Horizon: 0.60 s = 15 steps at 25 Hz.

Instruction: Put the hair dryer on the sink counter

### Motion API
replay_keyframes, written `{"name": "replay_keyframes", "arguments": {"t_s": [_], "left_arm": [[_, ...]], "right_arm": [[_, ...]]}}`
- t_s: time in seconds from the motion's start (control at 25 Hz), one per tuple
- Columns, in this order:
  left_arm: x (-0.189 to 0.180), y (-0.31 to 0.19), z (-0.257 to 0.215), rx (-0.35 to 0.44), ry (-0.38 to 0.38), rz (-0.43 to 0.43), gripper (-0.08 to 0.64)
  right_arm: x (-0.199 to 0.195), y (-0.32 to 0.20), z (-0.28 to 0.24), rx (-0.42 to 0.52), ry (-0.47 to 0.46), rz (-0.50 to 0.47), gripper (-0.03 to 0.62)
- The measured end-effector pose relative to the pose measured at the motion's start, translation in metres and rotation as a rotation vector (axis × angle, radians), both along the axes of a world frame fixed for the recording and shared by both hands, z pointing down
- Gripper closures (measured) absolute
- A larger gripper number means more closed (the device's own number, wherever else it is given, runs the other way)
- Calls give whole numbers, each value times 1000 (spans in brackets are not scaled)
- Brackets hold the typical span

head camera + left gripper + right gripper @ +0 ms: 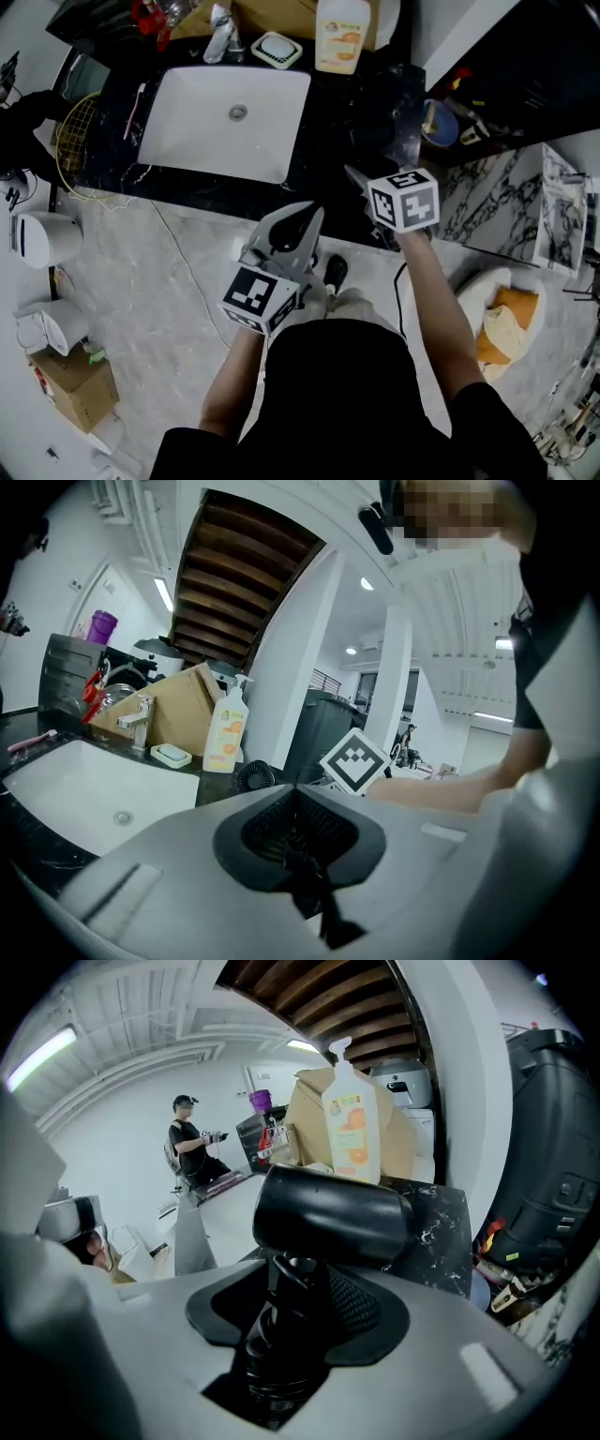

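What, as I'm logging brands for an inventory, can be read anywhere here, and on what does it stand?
No text here is legible enough to quote.
Pump bottle: orange label, print too small to read.
Cardboard box on the floor: red print, blurred.
Marker cubes: black-and-white squares only, no letters.
Hair dryer: no print shows.

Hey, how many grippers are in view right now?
2. The left gripper is at the counter's front edge before the sink, pinching what looks like a cord; the right gripper is over the counter right of the sink, holding the hair dryer.
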<state>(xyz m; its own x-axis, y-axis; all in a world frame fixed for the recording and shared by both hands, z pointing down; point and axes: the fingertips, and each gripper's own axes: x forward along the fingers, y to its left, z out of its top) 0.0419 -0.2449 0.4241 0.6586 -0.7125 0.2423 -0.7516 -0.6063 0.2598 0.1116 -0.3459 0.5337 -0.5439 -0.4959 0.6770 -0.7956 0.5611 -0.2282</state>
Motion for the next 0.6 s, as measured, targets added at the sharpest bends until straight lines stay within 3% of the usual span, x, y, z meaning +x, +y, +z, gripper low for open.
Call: {"name": "replay_keyframes", "arguments": {"t_s": [0.6], "left_arm": [[-6,-12,12,-27,-5,21,561]], "right_arm": [[-5,-13,30,-73,83,20,387]]}}
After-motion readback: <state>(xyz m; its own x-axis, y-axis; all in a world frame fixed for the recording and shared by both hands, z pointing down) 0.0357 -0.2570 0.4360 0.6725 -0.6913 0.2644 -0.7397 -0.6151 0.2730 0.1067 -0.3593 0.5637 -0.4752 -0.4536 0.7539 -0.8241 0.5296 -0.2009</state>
